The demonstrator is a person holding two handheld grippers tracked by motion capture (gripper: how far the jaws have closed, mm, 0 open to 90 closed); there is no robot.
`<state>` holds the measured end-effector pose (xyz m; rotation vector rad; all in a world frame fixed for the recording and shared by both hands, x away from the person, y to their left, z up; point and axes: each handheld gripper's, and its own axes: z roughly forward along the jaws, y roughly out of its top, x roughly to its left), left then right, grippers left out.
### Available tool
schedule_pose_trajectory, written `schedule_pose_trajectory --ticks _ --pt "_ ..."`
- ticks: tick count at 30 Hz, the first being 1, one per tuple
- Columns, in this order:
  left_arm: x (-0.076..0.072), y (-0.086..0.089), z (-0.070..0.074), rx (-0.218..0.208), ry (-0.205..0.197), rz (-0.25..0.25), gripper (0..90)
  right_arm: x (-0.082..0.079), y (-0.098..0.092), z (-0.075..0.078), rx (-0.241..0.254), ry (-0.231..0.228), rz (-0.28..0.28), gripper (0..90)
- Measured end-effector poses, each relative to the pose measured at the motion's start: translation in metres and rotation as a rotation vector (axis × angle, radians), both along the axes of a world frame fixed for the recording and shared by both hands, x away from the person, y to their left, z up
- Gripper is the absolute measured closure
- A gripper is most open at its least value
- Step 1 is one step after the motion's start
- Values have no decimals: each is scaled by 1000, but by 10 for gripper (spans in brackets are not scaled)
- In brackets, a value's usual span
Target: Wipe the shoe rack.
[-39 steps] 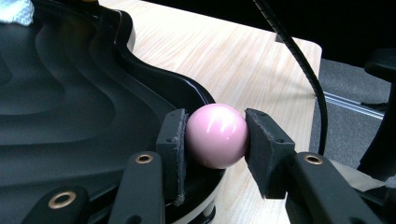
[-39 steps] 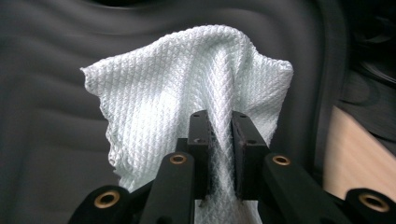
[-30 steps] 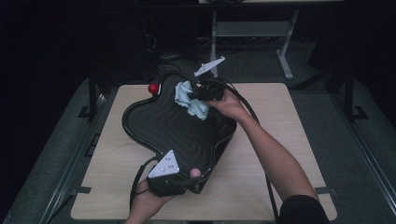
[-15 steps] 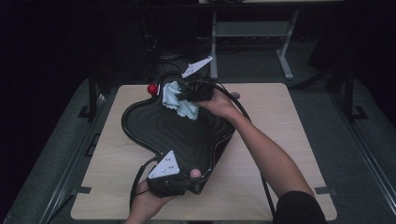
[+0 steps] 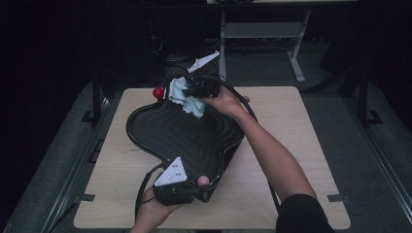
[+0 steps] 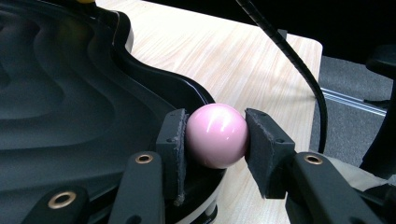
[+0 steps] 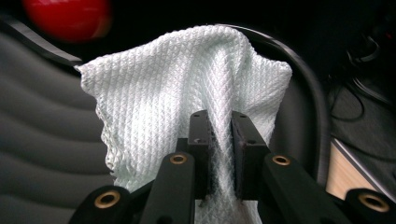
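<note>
A black wavy tray (image 5: 160, 131) with ridged inside lies on the wooden table. My left gripper (image 5: 197, 182) at the tray's near rim is shut on a pink ball (image 6: 216, 135); both pads press its sides, and the same pink ball (image 5: 203, 180) peeks out in the high view. At the tray's far end my right gripper (image 5: 194, 92) is shut on a pale waffle-weave cloth (image 7: 177, 88), which hangs over the tray's far rim (image 7: 289, 60). The cloth (image 5: 187, 99) drapes onto the tray's inner surface. A red ball (image 5: 158, 92) sits just outside the tray's far left edge.
The wooden tabletop (image 5: 291, 126) has bare areas right and left of the tray. A metal stand (image 5: 262, 34) rises behind the table. The gripper's cable (image 6: 285, 46) trails across the table on the right. The red ball (image 7: 65, 16) lies close beyond the cloth.
My right gripper has carried the cloth leftward and farther along the tray's far end. The left gripper and pink ball have stayed put.
</note>
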<state>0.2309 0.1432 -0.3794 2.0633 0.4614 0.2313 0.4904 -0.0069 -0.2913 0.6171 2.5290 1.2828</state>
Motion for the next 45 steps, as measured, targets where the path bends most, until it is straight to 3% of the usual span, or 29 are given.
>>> schedule_pose_trajectory --ticks 1,4,6,10,12,15,17,22,25,28,30,33,35,37,39,45 --pt "0 0 0 1 -1 0 604 0 1 0 0 1 -2 796" --pt "0 0 0 1 -1 -2 603 -11 9 2 -1 -17 66 796" --pt "0 0 0 -1 -1 0 604 -12 12 3 -12 -32 74 796" --pt "0 0 0 0 -1 -3 604 3 3 2 -14 -18 -1 796" --pt "0 0 0 -2 0 -2 604 4 2 2 -11 -10 -10 794" --pt "0 0 0 -2 0 -2 604 -6 10 4 -1 -17 63 794" --pt "0 0 0 -3 1 -4 604 -9 15 5 -13 -43 76 795" --pt "1 0 0 -3 1 -7 604 9 4 4 -7 -18 -18 795" --pt "0 0 0 -4 1 -6 604 4 6 5 4 -9 26 795" --pt "1 0 0 -4 2 -5 604 -5 16 6 -13 -53 66 795" --pt "1 0 0 -2 0 -6 604 1 14 6 -1 -44 45 797" --pt "1 0 0 -3 1 -7 604 13 7 6 -9 -31 -30 797" --pt "1 0 0 -2 1 -7 604 13 8 8 -10 -27 -20 797" --pt "1 0 0 -1 0 -7 604 7 15 9 5 -32 26 796" --pt "1 0 0 -4 1 -5 604 5 21 10 -11 -60 38 797" --pt "1 0 0 -3 0 -7 604 22 8 8 3 -18 -57 796"
